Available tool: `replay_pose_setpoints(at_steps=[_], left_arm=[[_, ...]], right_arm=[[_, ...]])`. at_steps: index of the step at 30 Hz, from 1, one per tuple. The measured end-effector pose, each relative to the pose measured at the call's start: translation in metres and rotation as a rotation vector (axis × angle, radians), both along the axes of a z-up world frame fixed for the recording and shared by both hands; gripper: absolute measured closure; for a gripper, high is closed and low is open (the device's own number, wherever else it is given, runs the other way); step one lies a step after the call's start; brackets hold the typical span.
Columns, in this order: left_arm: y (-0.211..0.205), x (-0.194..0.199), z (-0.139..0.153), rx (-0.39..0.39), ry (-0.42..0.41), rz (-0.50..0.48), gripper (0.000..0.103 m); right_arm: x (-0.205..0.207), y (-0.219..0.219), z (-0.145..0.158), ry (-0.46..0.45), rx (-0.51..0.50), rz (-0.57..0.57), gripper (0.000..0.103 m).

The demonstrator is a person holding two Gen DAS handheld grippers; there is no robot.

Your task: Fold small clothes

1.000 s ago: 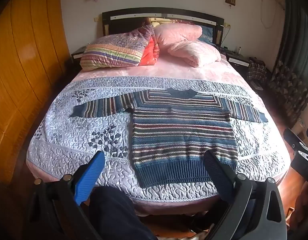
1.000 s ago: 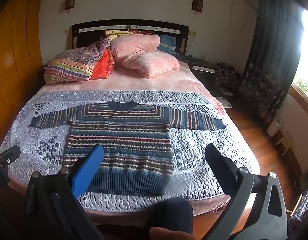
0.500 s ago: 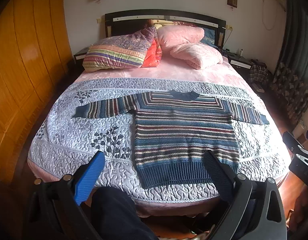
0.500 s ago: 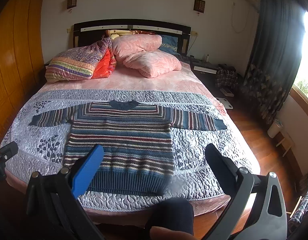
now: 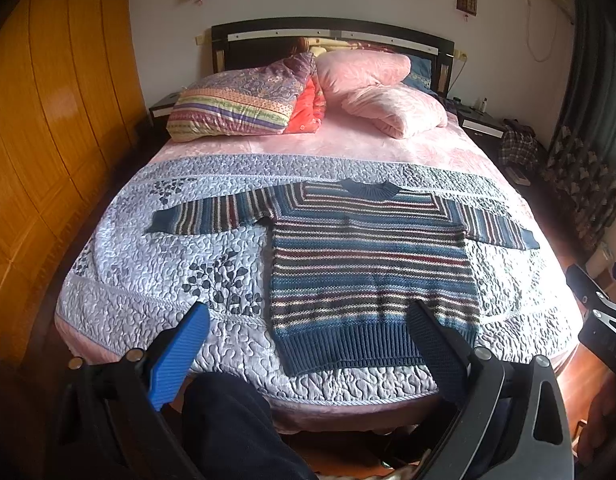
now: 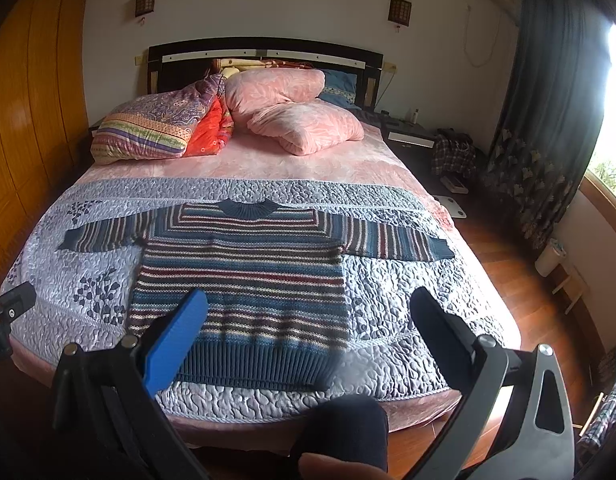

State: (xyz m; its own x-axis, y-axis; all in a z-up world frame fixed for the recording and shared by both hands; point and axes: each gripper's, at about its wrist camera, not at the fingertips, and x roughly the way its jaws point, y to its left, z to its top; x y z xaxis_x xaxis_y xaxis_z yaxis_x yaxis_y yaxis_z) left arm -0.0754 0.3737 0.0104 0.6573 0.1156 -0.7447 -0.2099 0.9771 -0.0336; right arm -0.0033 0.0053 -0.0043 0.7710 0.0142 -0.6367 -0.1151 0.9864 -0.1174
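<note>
A striped knit sweater (image 5: 367,264) (image 6: 244,276) in blue, maroon and white lies flat on the quilted bedspread, sleeves stretched out to both sides, neck toward the headboard, ribbed hem toward me. My left gripper (image 5: 308,322) hangs open in front of the foot of the bed, nothing between its fingers. The hem sits just beyond it. In the right wrist view my right gripper (image 6: 308,310) is open too, empty, held short of the hem's right part. Neither gripper touches the sweater.
The grey-lilac bedspread (image 5: 148,280) covers the near half of the bed. Pillows (image 5: 236,104) and pink cushions (image 5: 391,108) are piled at the dark headboard. A wooden wardrobe (image 5: 40,120) stands left, curtains (image 6: 547,120) and a nightstand right. A person's dark-clad knee (image 5: 228,420) is below.
Both cameras have edged slightly closer and higher over the bed, so the sweater sits a little lower in view. Both grippers stay open; the sweater has not moved.
</note>
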Motion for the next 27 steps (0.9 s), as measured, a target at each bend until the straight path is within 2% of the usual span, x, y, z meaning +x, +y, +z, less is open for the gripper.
replay_pose_setpoints(at_steps=[27], left_arm=[[0.0001, 0.0001, 0.0006, 0.001, -0.001, 0.004, 0.004]], right_arm=[[-0.0016, -0.0006, -0.0019, 0.0, 0.0, 0.002, 0.003]])
